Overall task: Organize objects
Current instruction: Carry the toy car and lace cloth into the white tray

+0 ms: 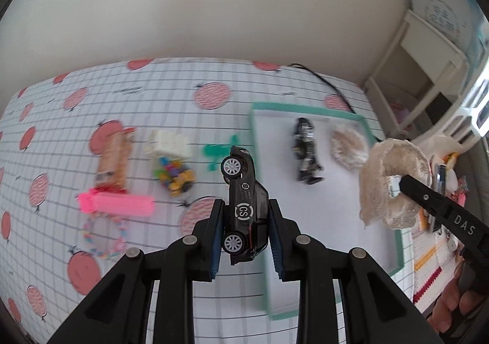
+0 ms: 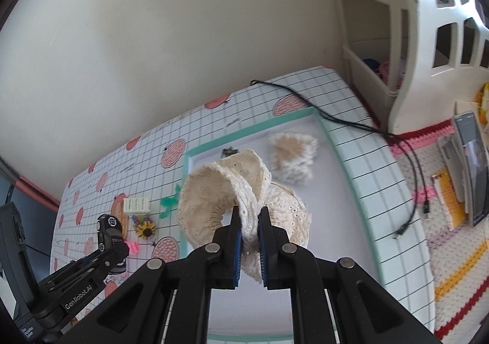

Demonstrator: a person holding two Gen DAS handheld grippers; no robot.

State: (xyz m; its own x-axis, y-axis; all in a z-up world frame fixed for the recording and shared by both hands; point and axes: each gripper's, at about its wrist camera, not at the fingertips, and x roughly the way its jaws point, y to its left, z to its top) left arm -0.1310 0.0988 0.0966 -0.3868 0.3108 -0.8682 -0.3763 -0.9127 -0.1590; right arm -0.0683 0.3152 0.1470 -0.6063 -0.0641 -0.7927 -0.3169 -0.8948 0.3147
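My 2 wrist views look steeply down along their fingers; both share the green-rimmed tray (image 1: 305, 107) (image 2: 345, 160) and wall.

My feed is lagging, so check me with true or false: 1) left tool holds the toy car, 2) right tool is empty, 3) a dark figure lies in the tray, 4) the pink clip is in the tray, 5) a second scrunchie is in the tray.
1) The left tool holds the car: true.
2) The right tool is empty: false, it grips a lace scrunchie.
3) A dark figure lies in the tray: true.
4) The pink clip is in the tray: false, it lies on the tablecloth, left of it.
5) A second scrunchie is in the tray: true.
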